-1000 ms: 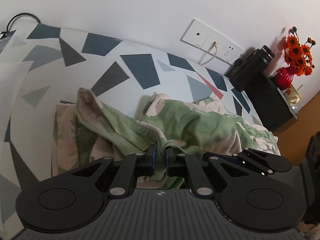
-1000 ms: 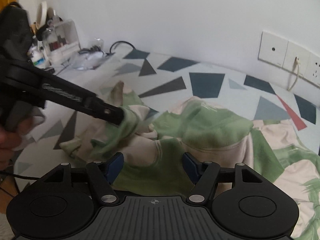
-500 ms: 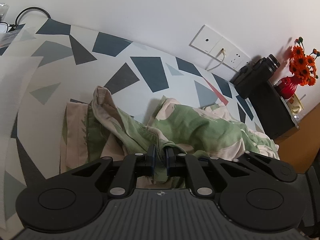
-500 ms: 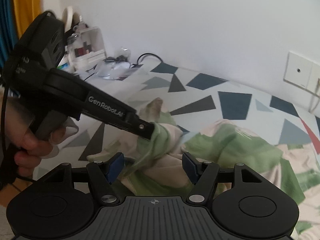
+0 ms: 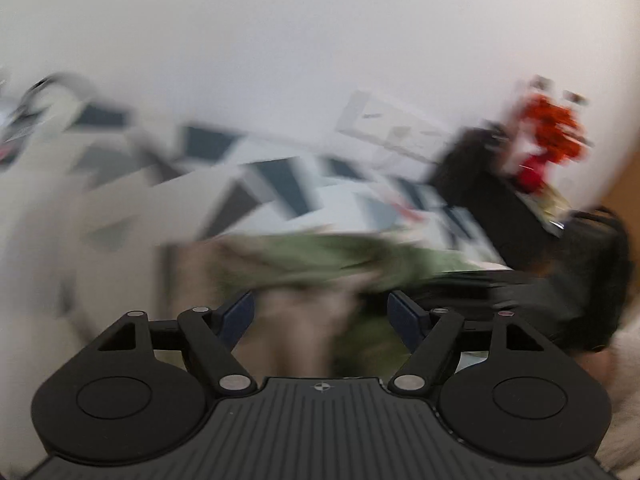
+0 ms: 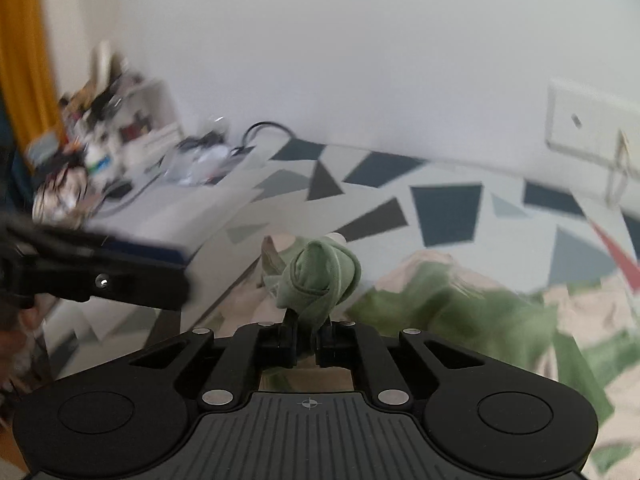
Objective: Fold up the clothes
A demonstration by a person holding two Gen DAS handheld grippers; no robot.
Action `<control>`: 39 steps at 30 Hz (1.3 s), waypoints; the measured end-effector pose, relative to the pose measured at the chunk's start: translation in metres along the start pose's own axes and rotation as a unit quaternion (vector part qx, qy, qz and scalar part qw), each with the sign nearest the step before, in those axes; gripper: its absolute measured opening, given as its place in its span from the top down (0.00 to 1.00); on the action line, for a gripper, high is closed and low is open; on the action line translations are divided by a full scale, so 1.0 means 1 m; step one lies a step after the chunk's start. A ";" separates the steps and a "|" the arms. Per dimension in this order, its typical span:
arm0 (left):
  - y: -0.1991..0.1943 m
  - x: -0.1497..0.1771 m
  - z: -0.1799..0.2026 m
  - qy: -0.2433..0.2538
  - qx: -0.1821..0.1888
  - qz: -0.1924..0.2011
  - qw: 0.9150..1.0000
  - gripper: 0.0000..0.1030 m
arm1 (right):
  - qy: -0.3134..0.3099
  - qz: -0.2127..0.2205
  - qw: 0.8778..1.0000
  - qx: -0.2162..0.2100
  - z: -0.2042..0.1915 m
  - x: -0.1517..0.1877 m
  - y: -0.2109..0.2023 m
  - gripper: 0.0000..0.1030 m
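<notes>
Two tongs share one garment here, and we judge the main risk to be losing it mid-handover. Our right tongs [image 6: 306,344] are closing, pads pinched on a bunched green fold of the green-and-cream garment [image 6: 324,272], which balls up just above the fingertips at the centre of the right wrist view. The bite looks narrow and takes only a rolled edge; if we lift quickly, the fold could slide out and the cloth would drop in a heap onto the patterned bedsheet [image 6: 444,212]. The bunching also hides which edge we hold, so a fold started from here might come out crooked.

Our left tongs [image 5: 320,316] are opening, blue pads spread wide with nothing pressed between them. In the left wrist view, which is badly smeared by motion, the garment appears as a green-and-cream blur behind and below the gap, across the middle of the frame; we cannot tell whether any cloth touches a pad. In the right wrist view the left tongs show as a dark blurred bar at the left edge, apart from the held fold.

The rest of the garment trails to the lower right of the right wrist view, lying on the sheet. That trailing weight could tug against the small grip, and it may snag as we raise it.
</notes>
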State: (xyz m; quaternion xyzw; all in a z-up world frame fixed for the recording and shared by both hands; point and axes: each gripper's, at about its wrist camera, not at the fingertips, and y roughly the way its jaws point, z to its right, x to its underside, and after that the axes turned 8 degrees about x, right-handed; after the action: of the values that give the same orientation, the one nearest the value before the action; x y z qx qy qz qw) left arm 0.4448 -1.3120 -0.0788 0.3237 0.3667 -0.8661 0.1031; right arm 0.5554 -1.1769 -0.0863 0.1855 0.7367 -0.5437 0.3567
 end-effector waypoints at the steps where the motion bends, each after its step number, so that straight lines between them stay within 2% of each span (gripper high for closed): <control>1: 0.000 0.004 -0.015 -0.030 -0.025 -0.006 0.999 0.29 | 0.017 -0.002 1.000 0.001 0.006 -0.001 -0.001 0.94; 4: 0.014 0.015 -0.044 -0.075 -0.076 -0.030 0.994 0.33 | 0.027 -0.010 0.999 0.017 0.015 0.001 0.003 0.94; 7: 0.033 0.022 -0.053 -0.078 -0.102 -0.051 0.990 0.33 | 0.028 -0.023 0.999 0.030 0.018 0.008 0.009 0.94; 10: 0.044 0.022 -0.045 -0.051 -0.104 -0.049 0.992 0.33 | 0.032 -0.037 0.998 0.042 0.020 0.016 0.015 0.94; 13: 0.056 0.022 -0.031 0.004 -0.130 -0.069 0.989 0.32 | 0.041 -0.046 0.997 0.049 0.024 0.022 0.017 0.94; 15: 0.066 0.024 -0.021 0.047 -0.147 -0.089 0.984 0.23 | 0.049 -0.051 0.996 0.051 0.027 0.024 0.018 0.94; 18: 0.073 0.027 -0.017 0.063 -0.155 -0.098 0.981 0.15 | 0.059 -0.054 0.995 0.053 0.029 0.027 0.019 0.94; 22: 0.076 0.031 -0.016 0.076 -0.160 -0.095 0.980 0.09 | 0.067 -0.056 0.995 0.053 0.033 0.029 0.018 0.93; 26: 0.085 0.037 -0.009 0.110 -0.179 -0.107 0.972 0.00 | 0.078 -0.058 0.994 0.051 0.036 0.031 0.019 0.93; 39: 0.085 0.040 -0.008 0.110 -0.189 -0.088 0.972 0.00 | 0.087 -0.067 0.993 0.043 0.042 0.033 0.021 0.89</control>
State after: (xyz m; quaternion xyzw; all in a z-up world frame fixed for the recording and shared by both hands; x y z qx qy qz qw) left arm 0.4534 -1.3648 -0.1568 0.3580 0.5600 -0.7458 0.0454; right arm 0.5610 -1.2129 -0.1308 0.1975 0.7519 -0.5792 0.2454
